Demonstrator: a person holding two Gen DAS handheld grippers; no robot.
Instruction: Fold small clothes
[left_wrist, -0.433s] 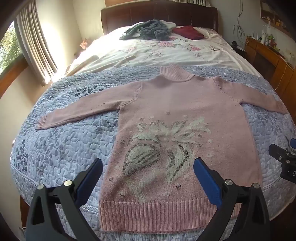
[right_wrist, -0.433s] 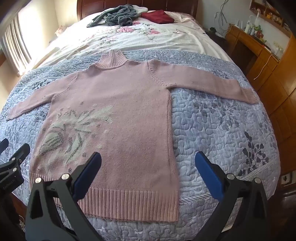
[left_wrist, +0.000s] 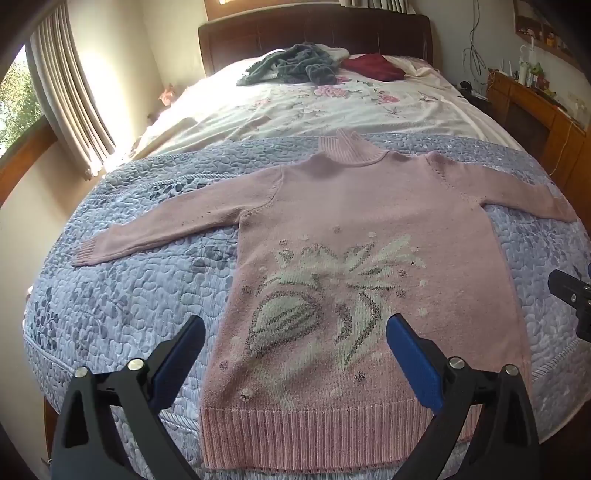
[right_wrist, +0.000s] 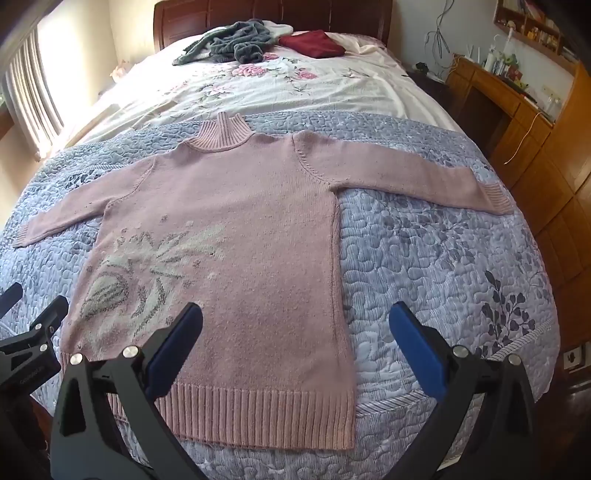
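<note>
We judge the folding hardly begun. The pink knitted roll-neck sweater with a pale flower-and-leaf pattern on its front (left_wrist: 369, 236) lies flat and face up on the blue-grey quilted coverlet (left_wrist: 140, 291) at the foot of the bed, its ribbed hem nearest us and its collar pointing toward the dark wooden headboard (left_wrist: 314, 37). Both sleeves are spread out sideways, one to each side, and no part of the body is turned over on itself. So the spreading looks done, and all the folds are left: sleeves in, sides in, then hem up to collar, as we would reckon it.

Our left hand-held gripper (left_wrist: 295, 354) hangs above the hem with its blue-padded jaws wide apart and nothing between them. Our right hand-held gripper (right_wrist: 295, 347) is likewise released and empty, over the hem's right corner and the quilt just beside it.

Counting: one sweater laid out, two sleeves, two hand-held grippers. Far up the bed, on the cream flowered bedspread (right_wrist: 332, 92), we see one rumpled grey-green fleecy garment (right_wrist: 232, 40) and one folded dark red garment (right_wrist: 314, 42), with a bit of white cloth between them that we cannot identify. Whether the grey heap is one piece or several we cannot tell.
</note>
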